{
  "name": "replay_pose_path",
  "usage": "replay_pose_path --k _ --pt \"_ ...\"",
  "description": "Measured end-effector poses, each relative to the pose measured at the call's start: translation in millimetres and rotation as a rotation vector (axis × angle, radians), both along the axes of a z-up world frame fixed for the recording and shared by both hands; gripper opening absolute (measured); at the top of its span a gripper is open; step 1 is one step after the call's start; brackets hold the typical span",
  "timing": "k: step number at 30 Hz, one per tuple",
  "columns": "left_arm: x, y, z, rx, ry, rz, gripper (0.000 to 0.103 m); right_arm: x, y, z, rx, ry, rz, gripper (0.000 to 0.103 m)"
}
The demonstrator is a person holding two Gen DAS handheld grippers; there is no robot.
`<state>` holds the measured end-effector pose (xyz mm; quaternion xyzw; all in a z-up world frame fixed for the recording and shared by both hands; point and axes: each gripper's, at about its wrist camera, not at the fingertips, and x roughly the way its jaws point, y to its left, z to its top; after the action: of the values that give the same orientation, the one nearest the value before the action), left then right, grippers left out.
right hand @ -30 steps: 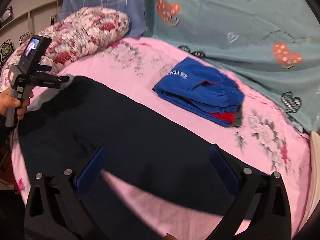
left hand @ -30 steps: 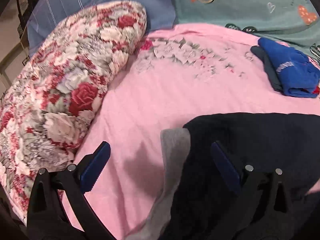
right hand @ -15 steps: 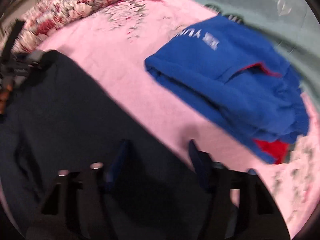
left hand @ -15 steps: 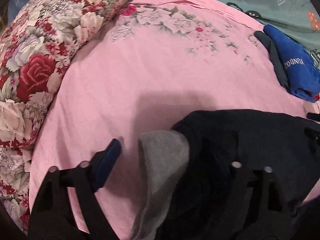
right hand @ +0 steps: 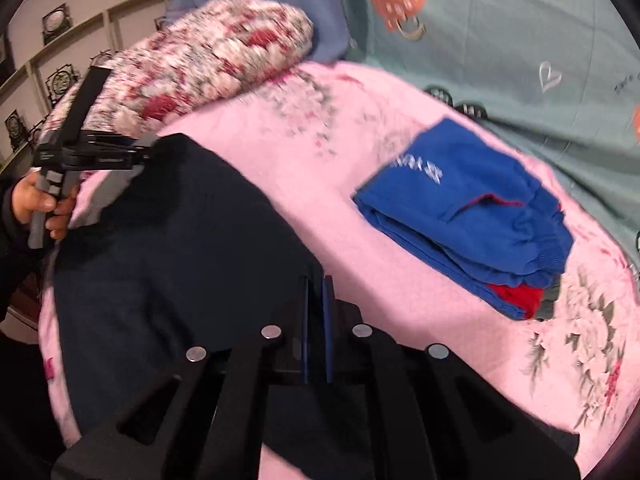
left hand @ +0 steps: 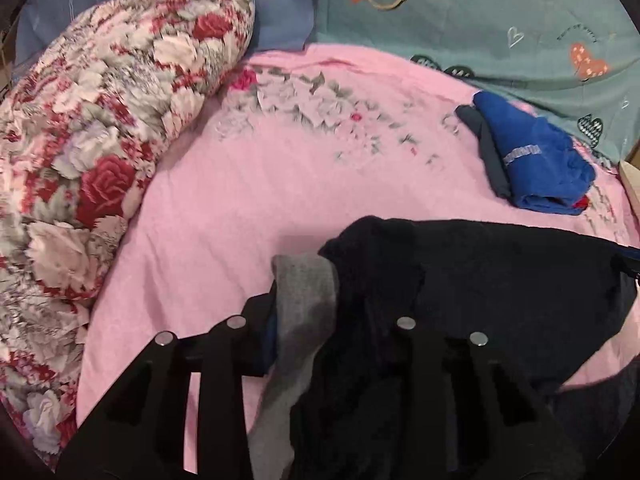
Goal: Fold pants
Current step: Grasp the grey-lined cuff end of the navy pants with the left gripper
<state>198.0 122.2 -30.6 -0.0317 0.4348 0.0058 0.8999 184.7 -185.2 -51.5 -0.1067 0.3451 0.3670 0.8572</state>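
Dark navy pants [right hand: 168,248] with a grey lining lie across the near part of the pink bed sheet [right hand: 320,168]. My left gripper [left hand: 320,308] is shut on the pants' corner, where the grey lining [left hand: 304,292] shows. It also shows in the right wrist view [right hand: 132,152], held by a hand. My right gripper [right hand: 316,292] is shut on the far edge of the pants [left hand: 500,272], its blue pads nearly together.
A folded blue garment [right hand: 476,204] with red trim lies on the sheet at the right, also in the left wrist view [left hand: 532,160]. A floral quilt roll [left hand: 92,128] lies along the left. A teal heart-print blanket [left hand: 500,20] is at the back.
Both grippers were open a second ago and have closed on the pants' edge. The left one took the corner with the grey lining, the right one the far edge.
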Motion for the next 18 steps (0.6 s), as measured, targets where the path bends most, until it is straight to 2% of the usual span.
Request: replay_pose_path --k 3,7,11,15,17,18 --pt "-39 0 22 -0.009 -0.053 -0.015 0.034 -61 0 16 0.014 -0.07 0.05 0.006" --pt "-100 -2 34 0.007 -0.1 -0.042 0.034 -135 3 3 0.018 -0.082 0.126 0.006" --pt "-153 7 11 0.029 -0.072 -0.04 0.037 -189 18 -48 -0.029 -0.002 0.185 0.006" --pt "-177 20 -31 0.017 0.007 -0.023 0.045 -206 24 -90 -0.036 0.061 0.149 0.004" --pt "-184 25 -40 0.013 0.015 0.001 0.052 -208 23 -92 -0.014 0.059 0.127 0.004" --pt "-188 28 -40 0.021 0.002 0.017 0.063 -208 22 -92 -0.006 0.041 0.106 0.004"
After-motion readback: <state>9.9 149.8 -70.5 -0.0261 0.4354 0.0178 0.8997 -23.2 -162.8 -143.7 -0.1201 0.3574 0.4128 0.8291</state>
